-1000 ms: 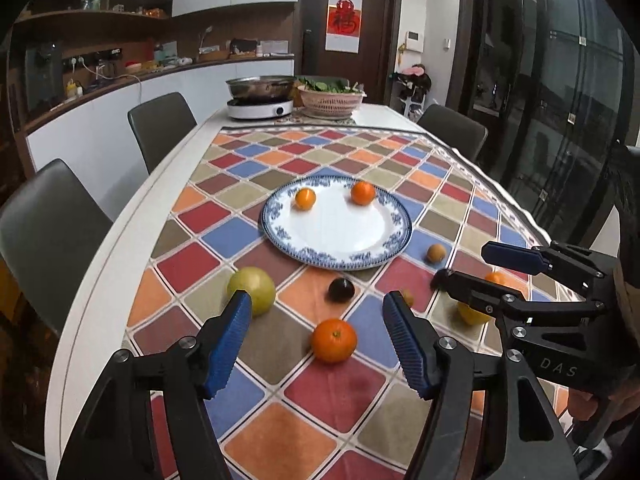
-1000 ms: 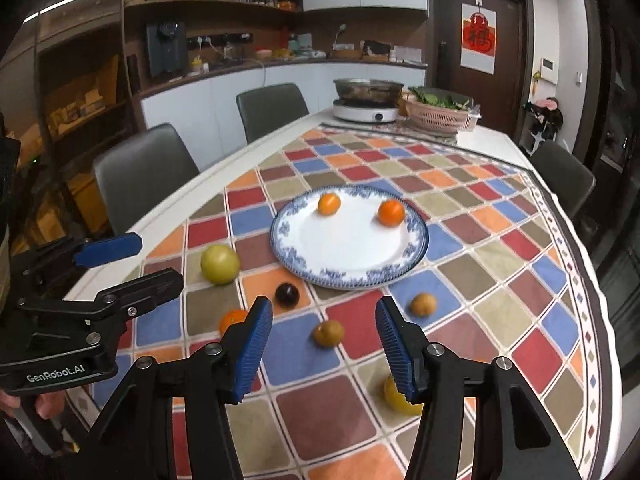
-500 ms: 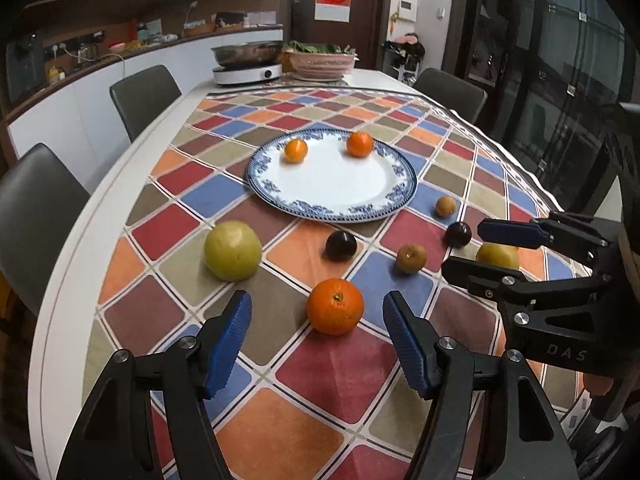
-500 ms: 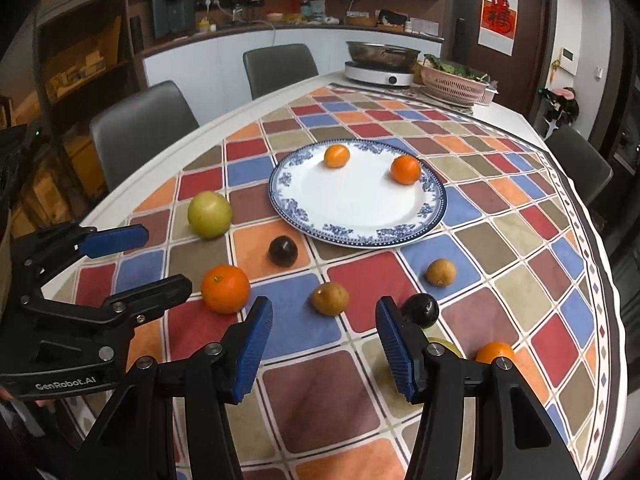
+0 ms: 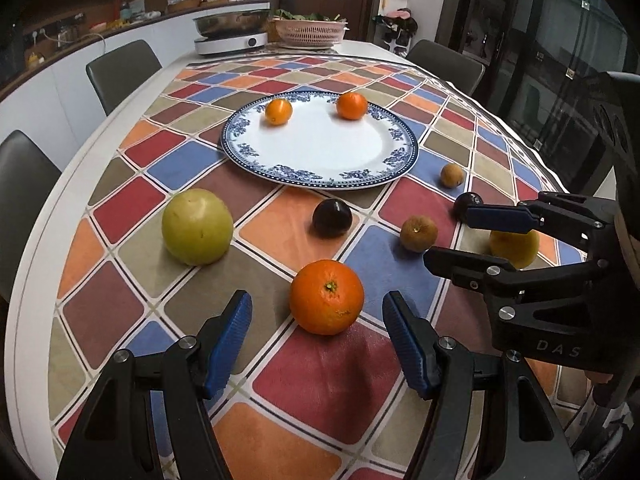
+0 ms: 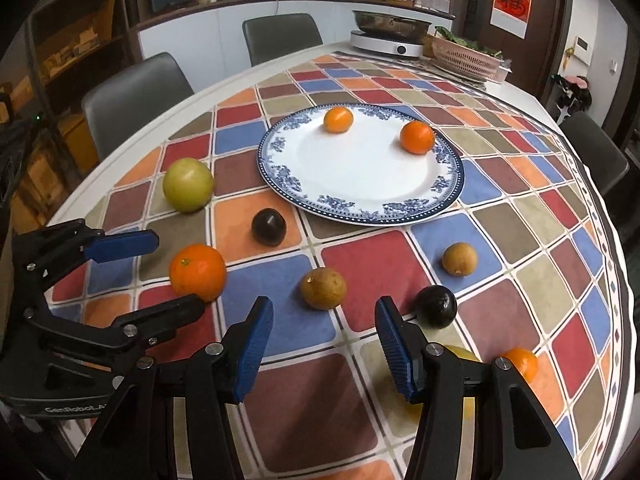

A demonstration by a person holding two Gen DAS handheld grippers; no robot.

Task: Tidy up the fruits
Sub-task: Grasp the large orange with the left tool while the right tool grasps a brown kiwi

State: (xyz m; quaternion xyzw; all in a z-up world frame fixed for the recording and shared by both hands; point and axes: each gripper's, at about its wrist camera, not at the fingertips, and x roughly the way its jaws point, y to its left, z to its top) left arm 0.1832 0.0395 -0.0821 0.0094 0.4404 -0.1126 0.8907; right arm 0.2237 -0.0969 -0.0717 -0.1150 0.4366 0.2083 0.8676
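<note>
A: Left gripper (image 5: 316, 344)?
B: Jaws wide, nothing held. Large orange (image 5: 327, 297) sits just ahead between the fingertips, clear room both sides. Green pomelo-like fruit (image 5: 197, 226) beyond the left finger, near the tablecloth edge (image 5: 48, 240).
A: Right gripper (image 6: 324, 344)?
B: Spread wide too, empty. Brown fruit (image 6: 323, 288) just ahead of the gap, dark plum (image 6: 436, 306) off the right finger.
A: Plate (image 5: 320, 176)?
B: Farther ahead, two small oranges on its far side, middle bare.
</note>
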